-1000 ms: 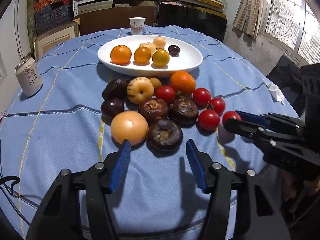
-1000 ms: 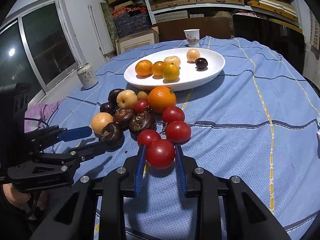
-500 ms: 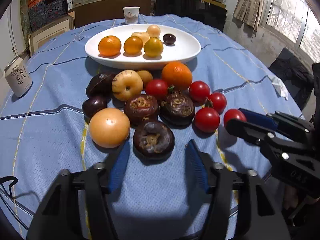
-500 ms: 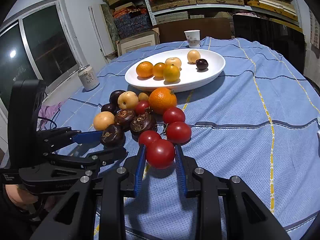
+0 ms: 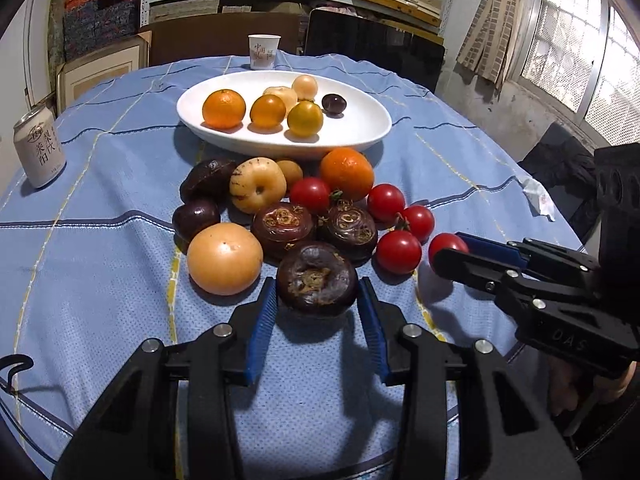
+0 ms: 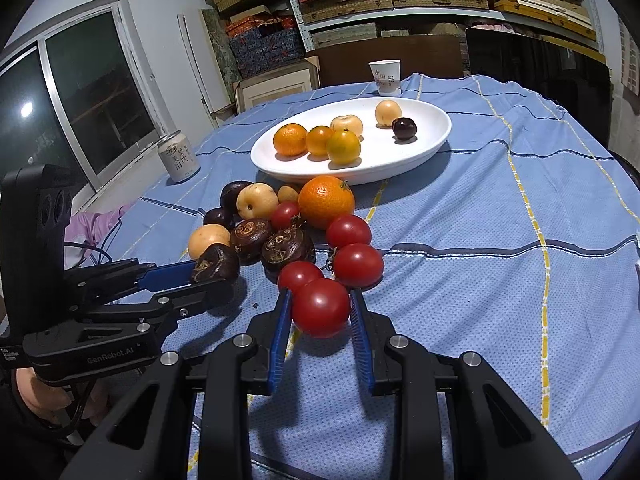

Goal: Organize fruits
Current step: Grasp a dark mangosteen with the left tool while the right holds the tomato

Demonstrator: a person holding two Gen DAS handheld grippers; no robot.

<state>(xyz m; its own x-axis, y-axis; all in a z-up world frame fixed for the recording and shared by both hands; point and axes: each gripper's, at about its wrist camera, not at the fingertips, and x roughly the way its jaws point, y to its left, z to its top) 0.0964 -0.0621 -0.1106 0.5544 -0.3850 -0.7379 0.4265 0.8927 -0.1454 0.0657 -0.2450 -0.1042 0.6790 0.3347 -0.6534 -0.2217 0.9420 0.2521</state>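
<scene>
A heap of loose fruit [image 5: 304, 216] lies on the tabletop [image 5: 100, 280] just ahead of the left gripper [image 5: 316, 306]. Beyond it stands the plate [image 5: 360, 128], the cup [image 5: 263, 52] behind, the can [image 5: 39, 146] far left.

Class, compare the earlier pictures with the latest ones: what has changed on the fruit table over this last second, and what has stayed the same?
The left gripper has moved forward to the nearest dark brown fruit, and its jaws are closing around it, blue pads at its sides. The right gripper stays clamped on the red tomato. The white plate and the other fruit have not moved.
</scene>
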